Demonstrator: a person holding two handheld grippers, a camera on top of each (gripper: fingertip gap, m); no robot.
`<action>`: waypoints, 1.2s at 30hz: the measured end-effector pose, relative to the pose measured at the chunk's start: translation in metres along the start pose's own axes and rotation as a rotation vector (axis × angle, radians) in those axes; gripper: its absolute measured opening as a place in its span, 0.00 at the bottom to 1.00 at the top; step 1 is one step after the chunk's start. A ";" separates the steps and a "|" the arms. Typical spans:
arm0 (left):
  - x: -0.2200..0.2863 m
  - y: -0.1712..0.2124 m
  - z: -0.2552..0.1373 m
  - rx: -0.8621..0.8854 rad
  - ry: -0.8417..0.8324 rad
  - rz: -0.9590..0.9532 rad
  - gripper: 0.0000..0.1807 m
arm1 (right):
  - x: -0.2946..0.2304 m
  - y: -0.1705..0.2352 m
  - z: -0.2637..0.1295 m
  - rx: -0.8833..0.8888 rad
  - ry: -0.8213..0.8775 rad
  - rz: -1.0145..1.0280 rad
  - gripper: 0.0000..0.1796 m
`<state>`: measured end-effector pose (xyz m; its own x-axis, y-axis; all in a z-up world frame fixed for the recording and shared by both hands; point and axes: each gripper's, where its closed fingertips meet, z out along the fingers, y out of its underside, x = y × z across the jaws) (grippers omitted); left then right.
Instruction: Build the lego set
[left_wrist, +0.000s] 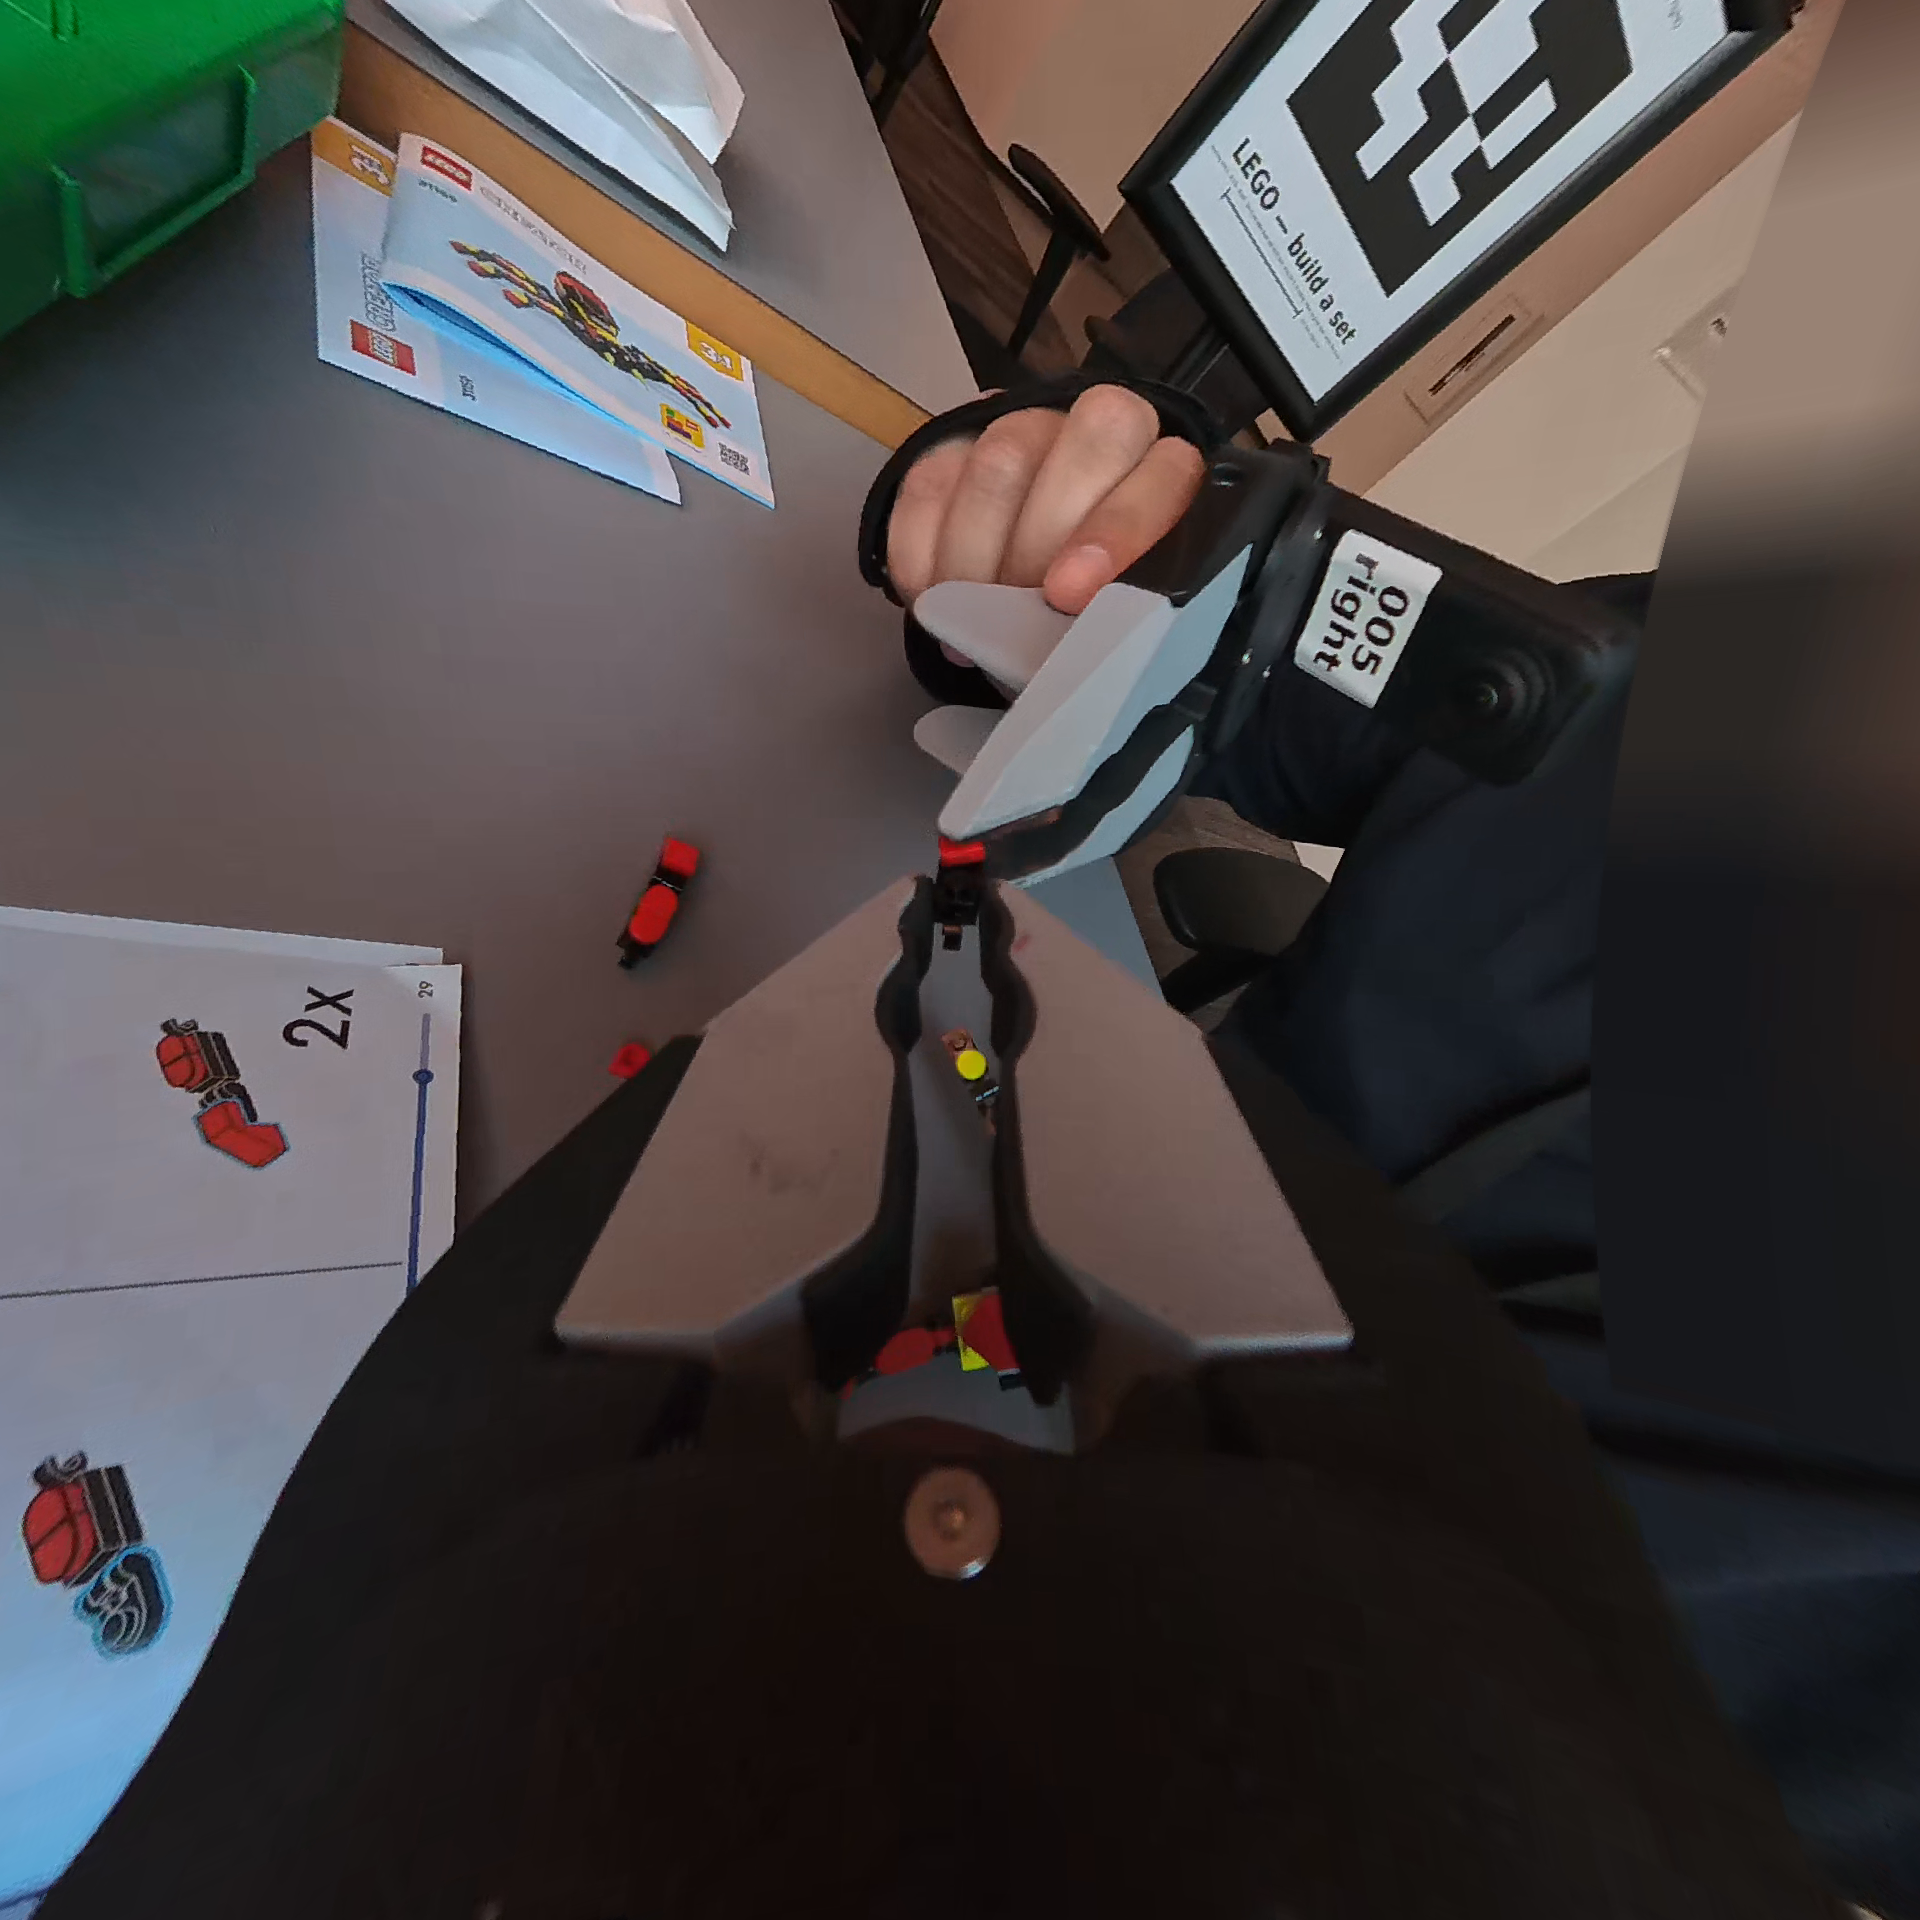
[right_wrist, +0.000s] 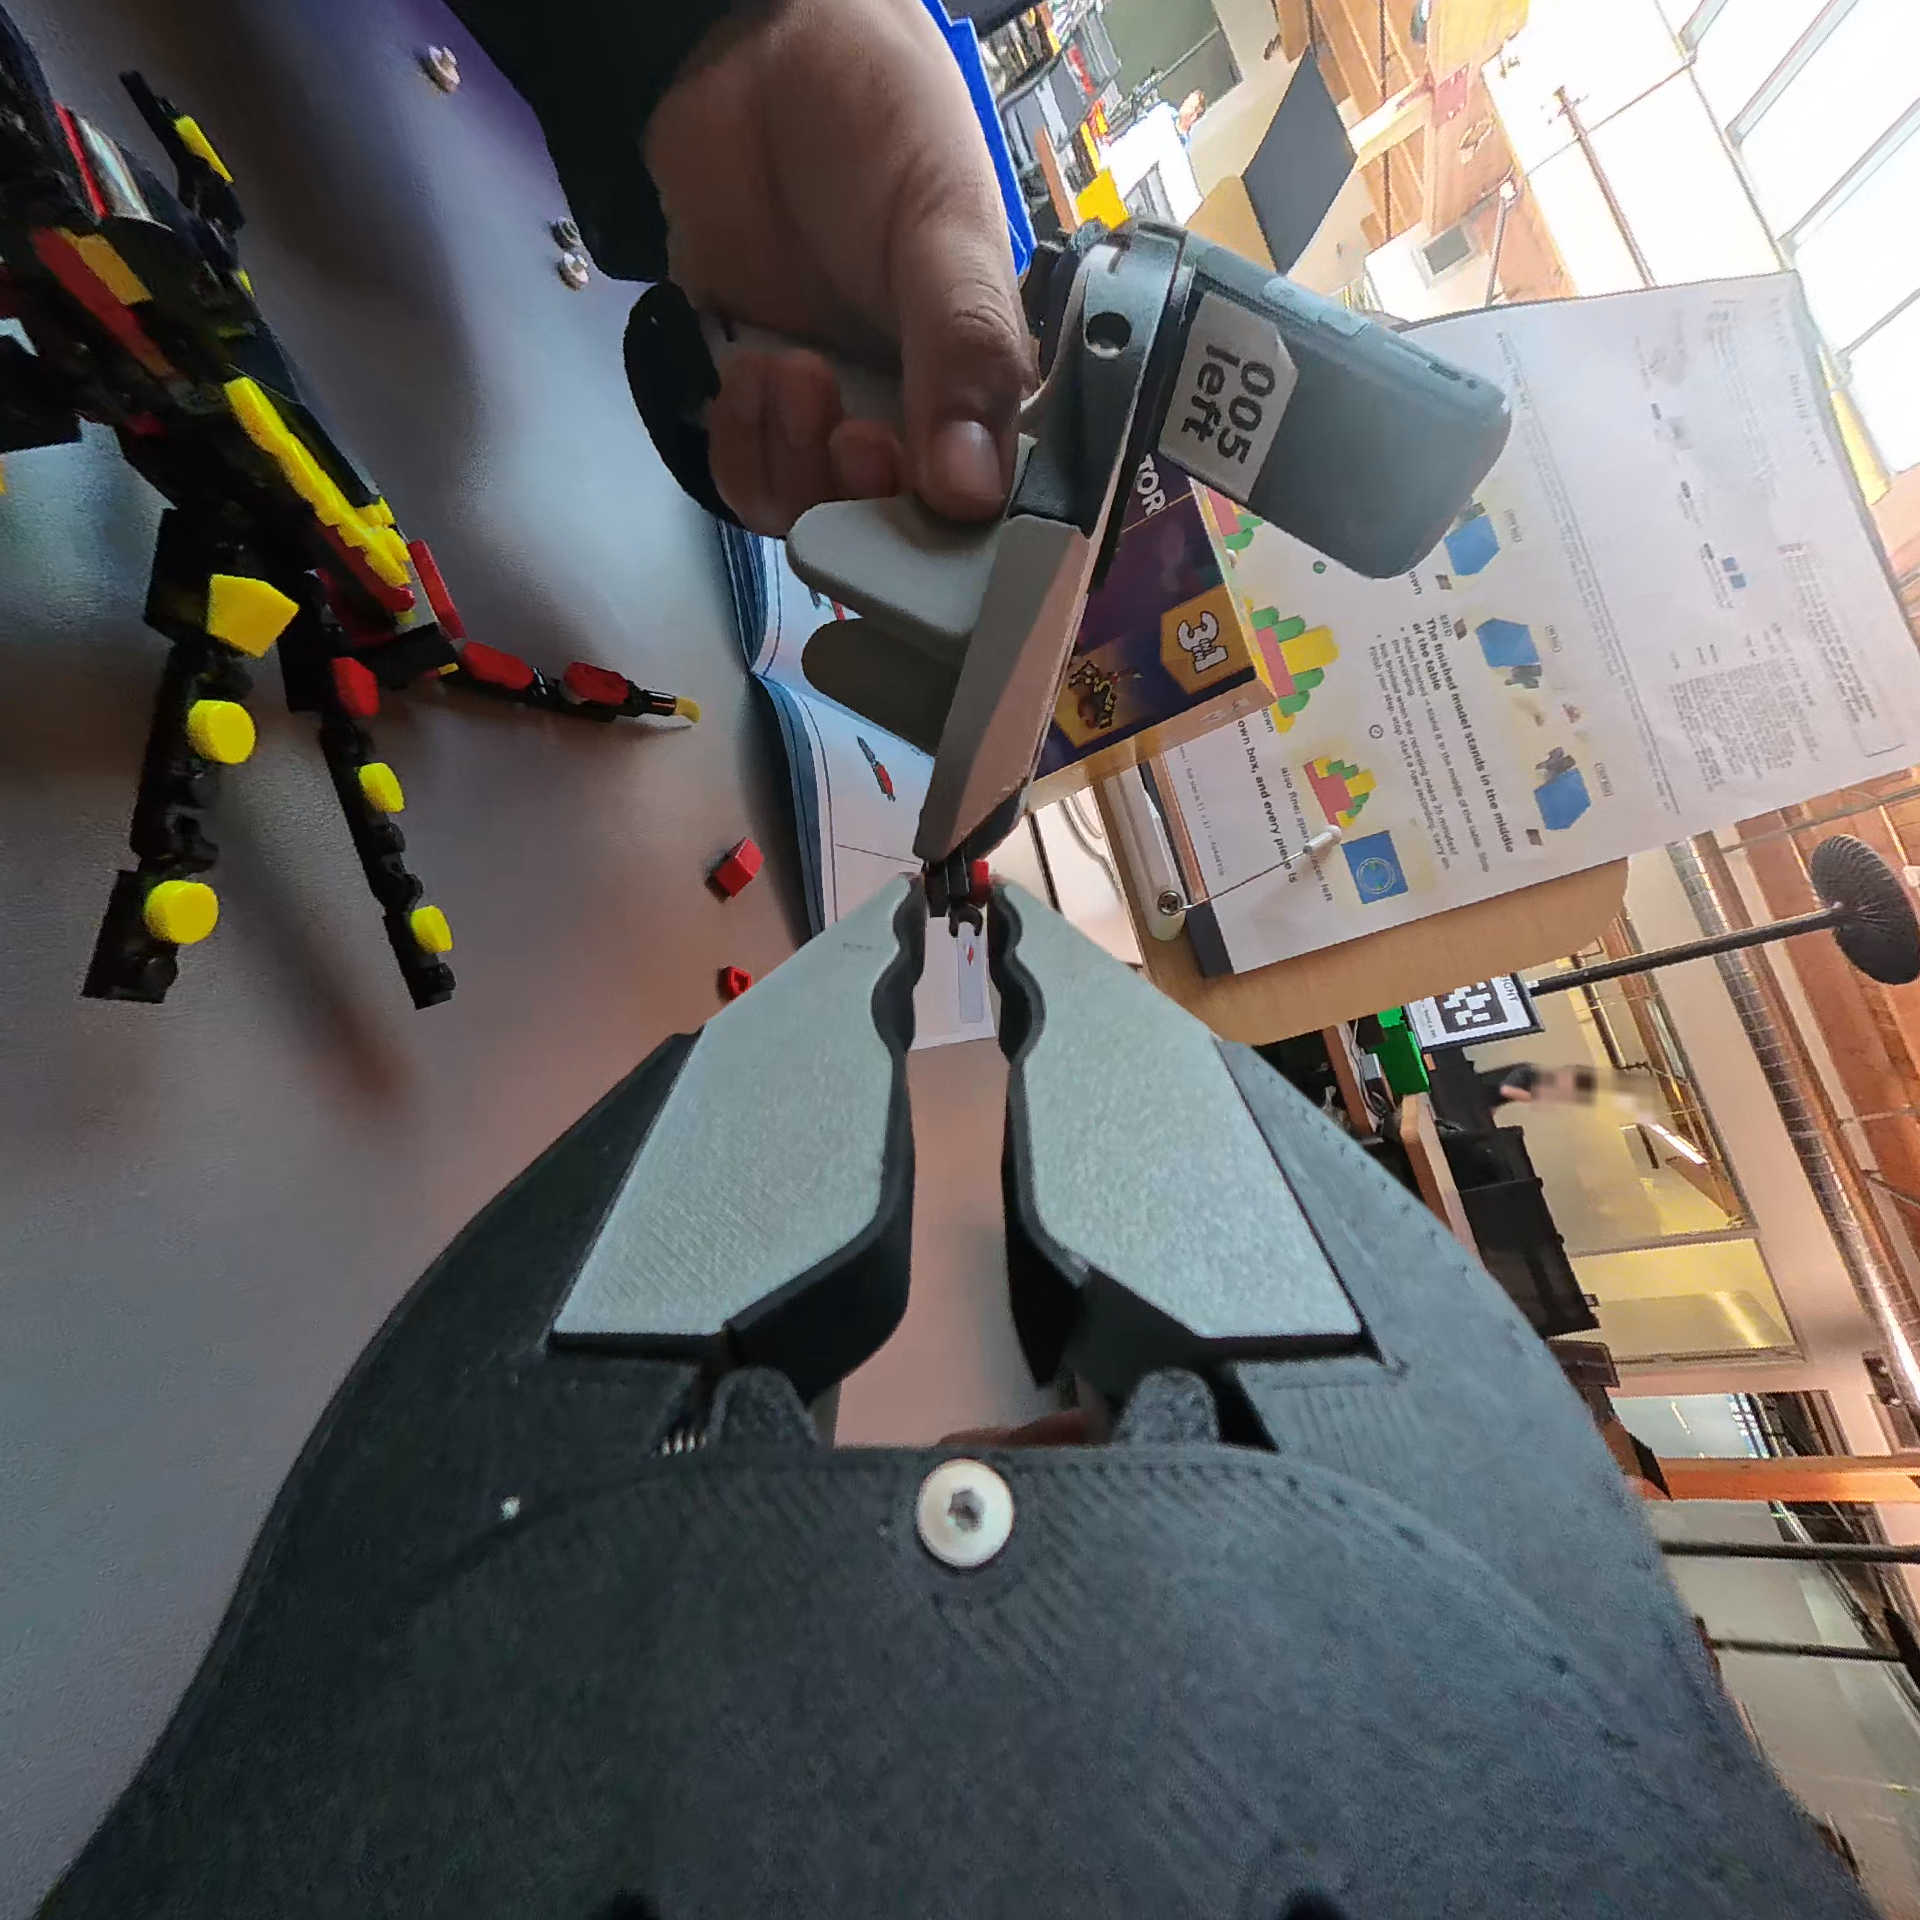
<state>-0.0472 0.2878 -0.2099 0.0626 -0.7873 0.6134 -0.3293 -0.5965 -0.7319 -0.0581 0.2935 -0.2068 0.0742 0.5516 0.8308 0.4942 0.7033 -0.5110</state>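
My left gripper (left_wrist: 956, 896) is shut on a small black Lego piece (left_wrist: 954, 914), held above the grey table (left_wrist: 364, 675). My right gripper (left_wrist: 982, 826) meets it tip to tip from the upper right, shut on a small red piece (left_wrist: 961, 853) that touches the black one. In the right wrist view my right gripper (right_wrist: 956, 900) pinches the red and black pieces (right_wrist: 966, 885), and the left gripper (right_wrist: 961, 831) comes down onto them from above. A large black, yellow and red Lego model (right_wrist: 239, 468) with long legs lies on the table at the left.
A red and black sub-assembly (left_wrist: 660, 899) and a loose red piece (left_wrist: 629, 1058) lie on the table; two red pieces (right_wrist: 738, 864) also show in the right wrist view. An open instruction booklet (left_wrist: 208, 1247), closed booklets (left_wrist: 540, 322), a green bin (left_wrist: 125, 135), a framed sign (left_wrist: 1455, 156) and a purple box (right_wrist: 1153, 613) surround them. Only a small space, under 4 cm, lies between the two pairs of fingers.
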 end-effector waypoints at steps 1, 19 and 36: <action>0.000 0.000 0.000 -0.001 0.003 0.000 0.04 | 0.000 -0.001 0.000 0.008 0.000 0.000 0.05; -0.028 0.019 0.009 -0.154 -0.344 0.107 0.03 | -0.022 0.024 0.011 -0.201 -0.071 -0.141 0.04; -0.025 -0.025 -0.017 -0.012 -0.566 0.646 0.03 | 0.025 0.007 -0.009 0.114 -0.156 0.572 0.13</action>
<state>-0.0563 0.3253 -0.2022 0.3185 -0.9334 -0.1654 -0.4722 -0.0050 -0.8815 -0.0451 0.3083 -0.1874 0.1685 0.9099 0.3791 0.3169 0.3142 -0.8949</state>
